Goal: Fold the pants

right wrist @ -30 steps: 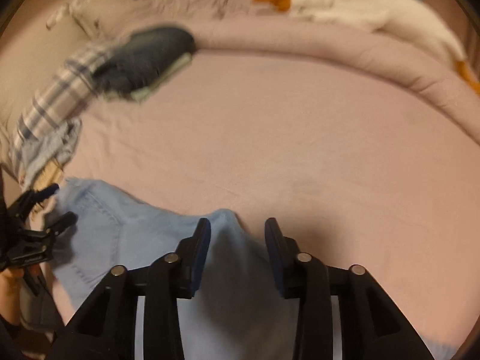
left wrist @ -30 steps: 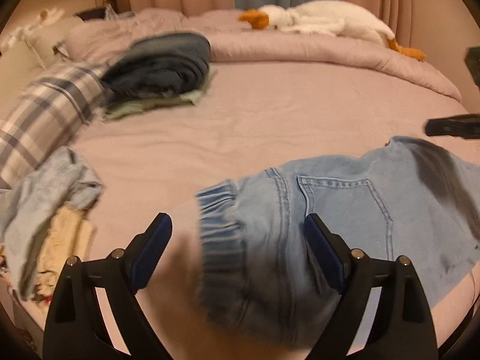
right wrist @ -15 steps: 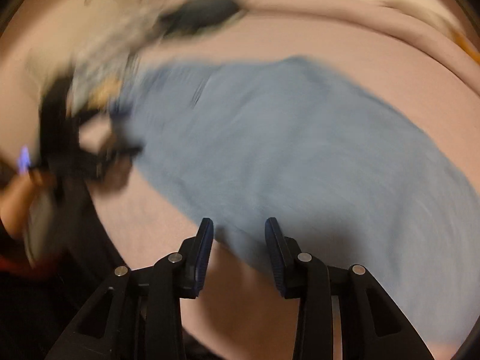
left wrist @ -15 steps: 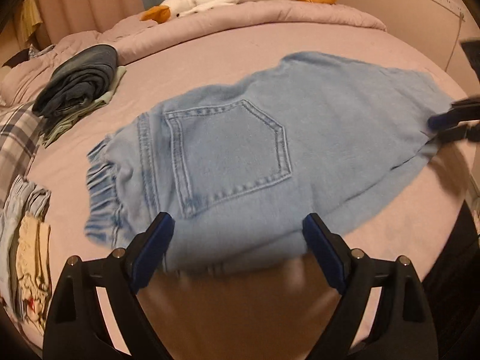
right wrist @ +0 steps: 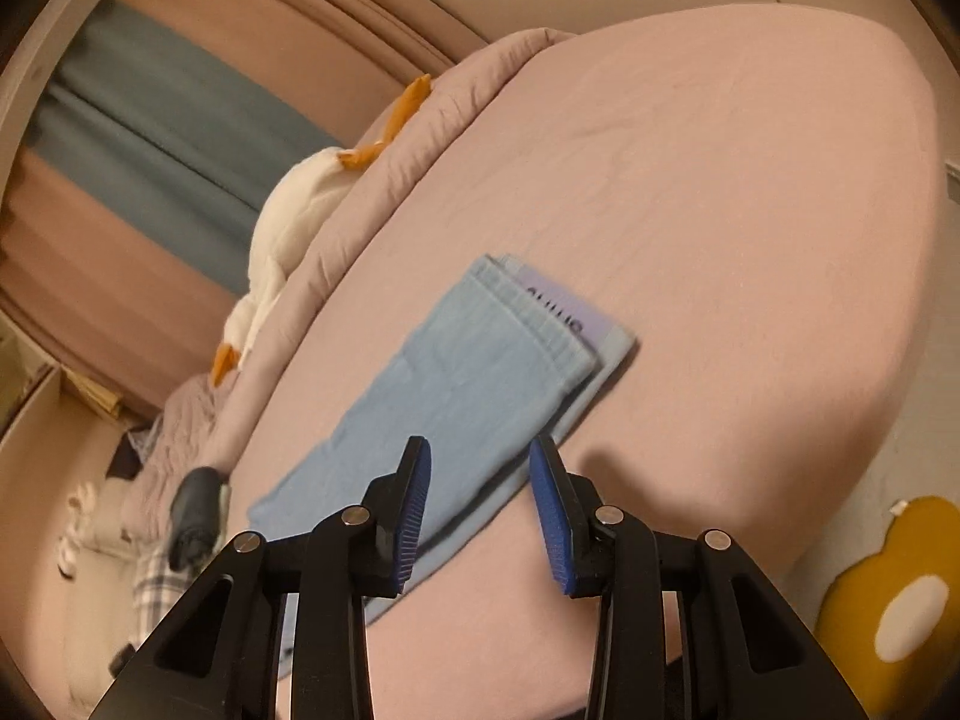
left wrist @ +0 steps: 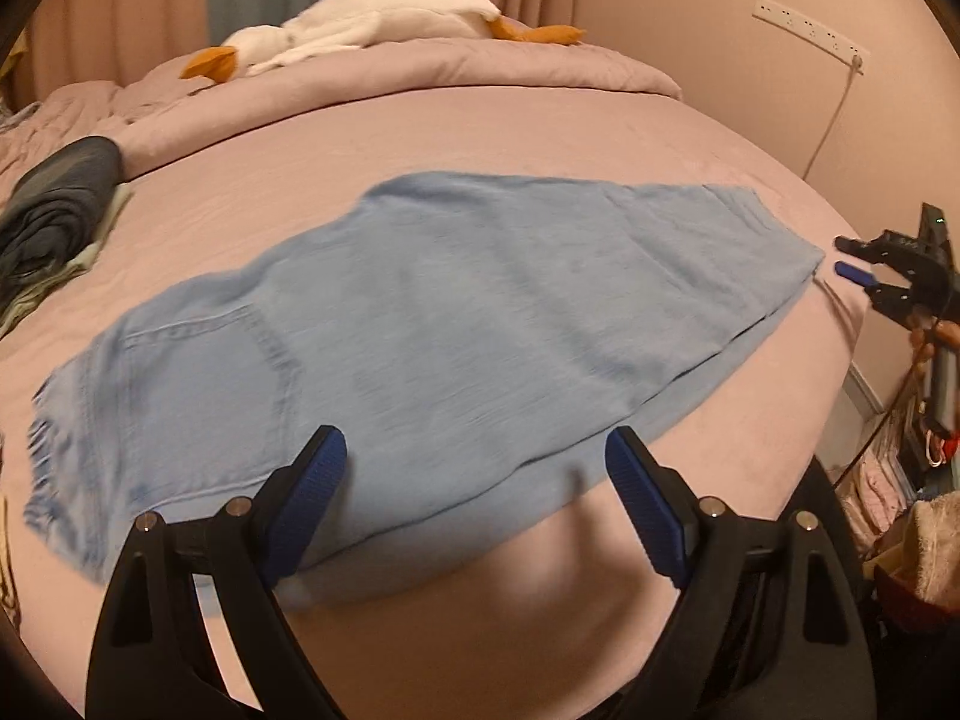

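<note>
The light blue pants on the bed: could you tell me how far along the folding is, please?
Done: the pants lie flat lengthwise on the pink bed, legs stacked one over the other, as the hem end shows. In hand: nothing; the left gripper and right gripper are both open, hovering at the near edge. Left: the crosswise folds.

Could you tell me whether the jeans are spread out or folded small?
Spread out: the jeans lie flat and long on the bed, halved lengthwise, legs stacked.

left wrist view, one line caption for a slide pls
Open left claw hovers over light blue jeans laid flat on a pink bed, right claw open by the hem.
</note>
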A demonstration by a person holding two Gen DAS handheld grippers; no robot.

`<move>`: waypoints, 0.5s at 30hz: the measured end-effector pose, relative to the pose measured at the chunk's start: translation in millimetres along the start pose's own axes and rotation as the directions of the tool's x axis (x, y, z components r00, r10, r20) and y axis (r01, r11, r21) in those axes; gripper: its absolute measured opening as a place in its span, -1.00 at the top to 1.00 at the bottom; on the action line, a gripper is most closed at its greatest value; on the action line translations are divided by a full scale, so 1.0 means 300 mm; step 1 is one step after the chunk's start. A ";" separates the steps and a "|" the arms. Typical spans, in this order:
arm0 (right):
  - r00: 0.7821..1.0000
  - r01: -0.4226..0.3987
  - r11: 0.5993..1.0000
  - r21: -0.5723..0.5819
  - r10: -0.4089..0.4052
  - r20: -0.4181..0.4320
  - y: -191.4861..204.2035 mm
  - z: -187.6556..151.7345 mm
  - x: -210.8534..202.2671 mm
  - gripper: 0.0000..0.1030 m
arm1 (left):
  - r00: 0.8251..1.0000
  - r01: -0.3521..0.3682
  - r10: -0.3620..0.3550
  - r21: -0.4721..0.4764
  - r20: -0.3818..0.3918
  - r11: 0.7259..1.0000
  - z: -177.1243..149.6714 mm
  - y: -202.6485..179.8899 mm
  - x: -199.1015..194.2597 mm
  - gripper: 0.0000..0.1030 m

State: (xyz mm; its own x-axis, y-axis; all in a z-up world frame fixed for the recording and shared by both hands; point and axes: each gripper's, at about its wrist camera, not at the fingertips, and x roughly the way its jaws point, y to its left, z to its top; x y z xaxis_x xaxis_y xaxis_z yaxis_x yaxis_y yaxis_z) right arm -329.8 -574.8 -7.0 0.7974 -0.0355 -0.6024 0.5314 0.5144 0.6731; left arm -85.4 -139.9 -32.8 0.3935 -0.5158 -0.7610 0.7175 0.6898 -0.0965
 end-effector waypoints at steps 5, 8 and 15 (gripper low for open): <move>1.000 0.026 0.999 0.030 -0.026 -0.007 -0.017 -0.005 0.069 0.27 | 1.000 0.023 -0.024 -0.024 -0.007 0.999 0.045 -0.016 0.025 -0.70; 1.000 0.004 0.998 0.060 -0.004 -0.004 -0.039 0.004 0.059 0.27 | 1.000 0.022 -0.022 -0.031 -0.010 0.999 0.055 -0.023 0.030 -0.70; 1.000 0.008 1.000 0.018 -0.009 0.016 -0.013 0.007 0.027 0.27 | 0.999 0.027 -0.028 -0.039 -0.024 0.999 0.057 -0.015 0.046 -0.70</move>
State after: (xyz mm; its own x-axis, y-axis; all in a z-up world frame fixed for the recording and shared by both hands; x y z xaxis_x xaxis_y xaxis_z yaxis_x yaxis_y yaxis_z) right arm -324.9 -578.9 -13.4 0.7971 -0.0533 -0.6015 0.5431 0.4988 0.6754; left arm -73.3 -158.8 -31.8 0.3591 -0.5225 -0.7733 0.7049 0.6949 -0.1421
